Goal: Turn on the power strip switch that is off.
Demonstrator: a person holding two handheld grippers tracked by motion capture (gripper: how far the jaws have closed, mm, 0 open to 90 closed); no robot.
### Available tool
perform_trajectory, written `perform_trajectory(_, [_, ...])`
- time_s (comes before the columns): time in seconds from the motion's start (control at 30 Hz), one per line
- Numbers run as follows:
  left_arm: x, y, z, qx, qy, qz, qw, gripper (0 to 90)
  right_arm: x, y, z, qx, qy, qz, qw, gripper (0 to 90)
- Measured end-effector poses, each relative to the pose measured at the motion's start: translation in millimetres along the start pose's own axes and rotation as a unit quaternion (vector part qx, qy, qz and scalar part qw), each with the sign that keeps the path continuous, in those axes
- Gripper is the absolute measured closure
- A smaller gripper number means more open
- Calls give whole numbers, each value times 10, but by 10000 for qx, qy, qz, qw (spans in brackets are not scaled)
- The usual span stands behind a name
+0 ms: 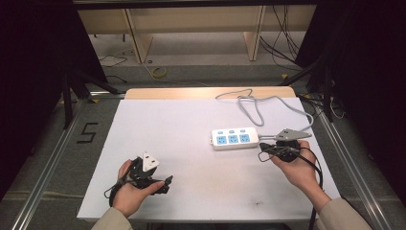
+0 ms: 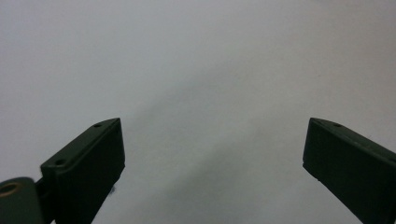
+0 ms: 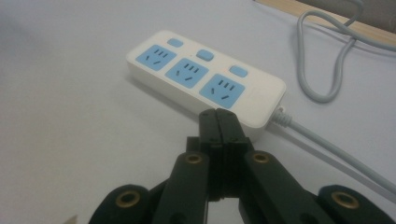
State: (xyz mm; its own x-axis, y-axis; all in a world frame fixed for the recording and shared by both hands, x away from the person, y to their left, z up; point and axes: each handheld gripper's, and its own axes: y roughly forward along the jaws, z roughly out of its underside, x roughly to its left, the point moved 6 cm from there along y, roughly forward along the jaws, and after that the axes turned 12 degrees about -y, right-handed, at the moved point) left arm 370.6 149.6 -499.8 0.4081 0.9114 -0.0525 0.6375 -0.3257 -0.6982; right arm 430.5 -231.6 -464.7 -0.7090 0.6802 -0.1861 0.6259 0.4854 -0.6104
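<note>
The white worktop [image 1: 191,143] is the biggest thing here. Behind it is a strip of bare wood, and then the floor with loose wires.

On the right half of the worktop lies a white power strip [image 1: 235,138]. It has three blue sockets and three small blue buttons in a row. Its grey cord [image 1: 258,108] leaves the end by the right hand and loops toward the back edge of the worktop.

The right gripper [image 1: 262,146] is just beside that end of the power strip. In the right gripper view its two black jaws are pressed flat together with nothing between them, and the tips [image 3: 219,116] point at the last socket. I can't quite tell if the tips touch the strip or stop just short.

The left gripper [image 1: 167,182] rests low near the front of the worktop, well apart from the strip. Its jaws stand wide, and there is just bare white worktop between them.

I think the closed tips are meant to push a button or nudge the strip. Here is what could go wrong. The strip is light and lies loose, so a sideways push could make it slide or spin away. The tips are thin, so they could slip off a button and poke into a socket hole. The cord is close, so the right hand could catch it and drag the strip.
</note>
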Motion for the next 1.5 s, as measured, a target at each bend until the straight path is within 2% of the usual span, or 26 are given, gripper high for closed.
perform_trajectory(0.4, [-18, 10, 2, 23, 28, 26, 10000, 50, 12, 161, -111, 60, -12, -15, 10000, 900])
perform_trajectory(1.5, [-19, 25, -1, 21, 47, 47, 10000, 50, -37, 447, -215, 223, 34, -70, 9997, 900])
